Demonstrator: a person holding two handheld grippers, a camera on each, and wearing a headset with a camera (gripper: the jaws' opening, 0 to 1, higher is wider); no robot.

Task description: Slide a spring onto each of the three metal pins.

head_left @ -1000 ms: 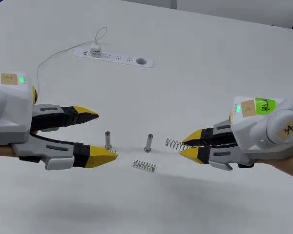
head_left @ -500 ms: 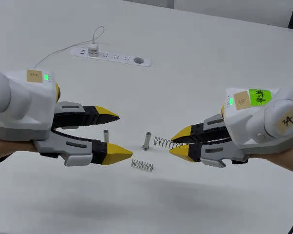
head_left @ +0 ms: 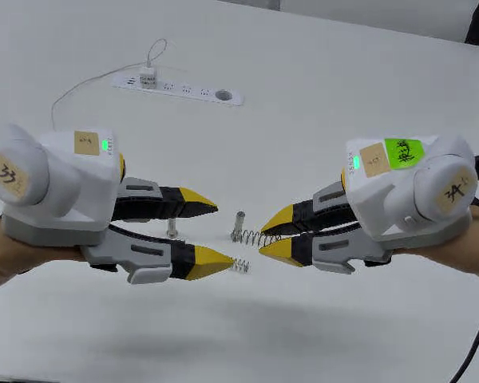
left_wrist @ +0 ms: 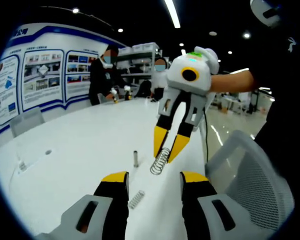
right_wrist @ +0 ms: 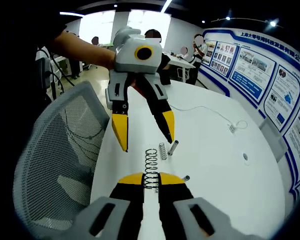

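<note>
Right gripper (head_left: 265, 238): jaws almost closed, pinching one end of a spring.
Spring (head_left: 251, 236): sticks out past the yellow tips, roughly level, pointing at the left gripper. Its free end is just beside the foot of a pin; I cannot tell whether they touch.
Left gripper (head_left: 219, 231): jaws spread wide and holding nothing, tips facing the right gripper's tips and near them.
Pin (head_left: 239, 222): upright on the white table (head_left: 319, 120), between the two sets of tips.
Second pin (head_left: 172, 229): upright, seen through the gap between the left gripper's jaws.
Second spring (head_left: 240, 265): flat on the table, just beside the left gripper's lower tip and partly hidden by it.
Writing: the round cap on the left gripper has a handwritten mark that looks like 33. The right gripper carries a green sticker and a tan one, both with scrawl too small to read.
Power strip (head_left: 184, 88): white, well behind the grippers, with one plug in it.
</note>
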